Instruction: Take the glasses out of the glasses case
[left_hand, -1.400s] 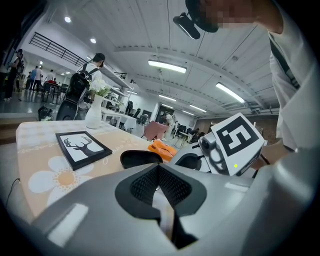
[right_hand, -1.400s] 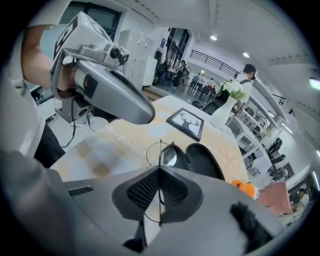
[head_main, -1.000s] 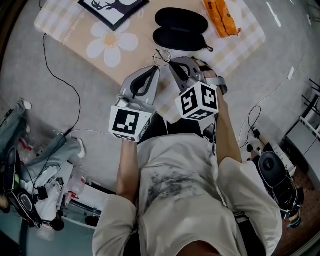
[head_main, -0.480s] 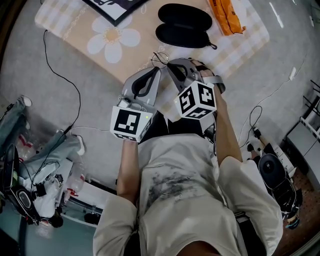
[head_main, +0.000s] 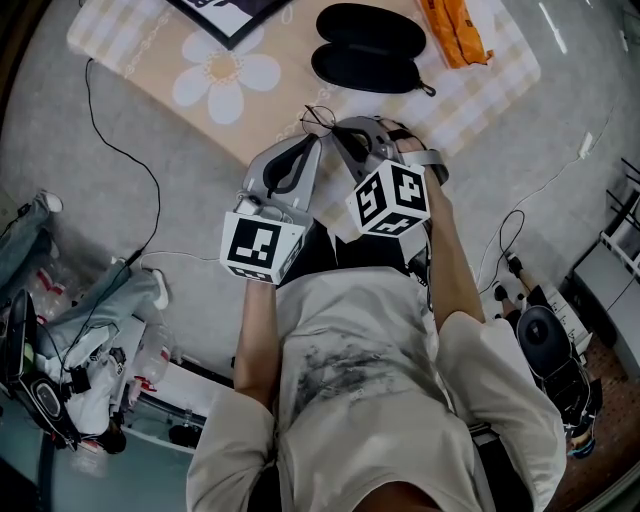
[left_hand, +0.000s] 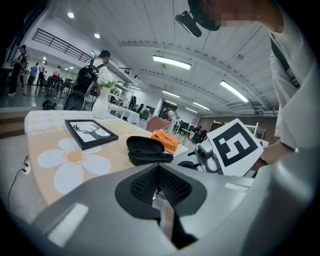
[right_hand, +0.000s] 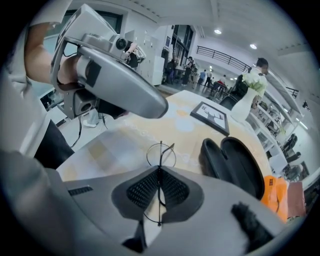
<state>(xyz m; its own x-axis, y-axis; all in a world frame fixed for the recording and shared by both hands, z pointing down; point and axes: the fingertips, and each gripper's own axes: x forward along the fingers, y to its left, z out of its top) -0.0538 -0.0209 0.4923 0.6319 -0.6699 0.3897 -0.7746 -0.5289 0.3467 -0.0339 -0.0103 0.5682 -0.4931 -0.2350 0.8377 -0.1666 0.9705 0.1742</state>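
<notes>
The black glasses case (head_main: 368, 46) lies open and empty on the beige tablecloth, also in the right gripper view (right_hand: 235, 165) and the left gripper view (left_hand: 146, 150). My right gripper (head_main: 340, 127) is shut on the thin wire-framed glasses (head_main: 319, 117), near the table's front edge and short of the case. In the right gripper view the glasses (right_hand: 160, 155) stand edge-on between the pads, one round lens sticking out past the right gripper (right_hand: 159, 172). My left gripper (head_main: 311, 141) sits just left of it, jaws shut with nothing seen between them (left_hand: 159, 170).
A framed deer picture (head_main: 225, 14) lies at the table's far left and an orange packet (head_main: 447, 30) right of the case. A white vase (right_hand: 245, 102) stands beyond the frame. Cables and bags lie on the grey floor (head_main: 100, 250) to the left.
Both grippers stay close together at the table's front edge; the right one with the glasses has drifted very slightly left.
</notes>
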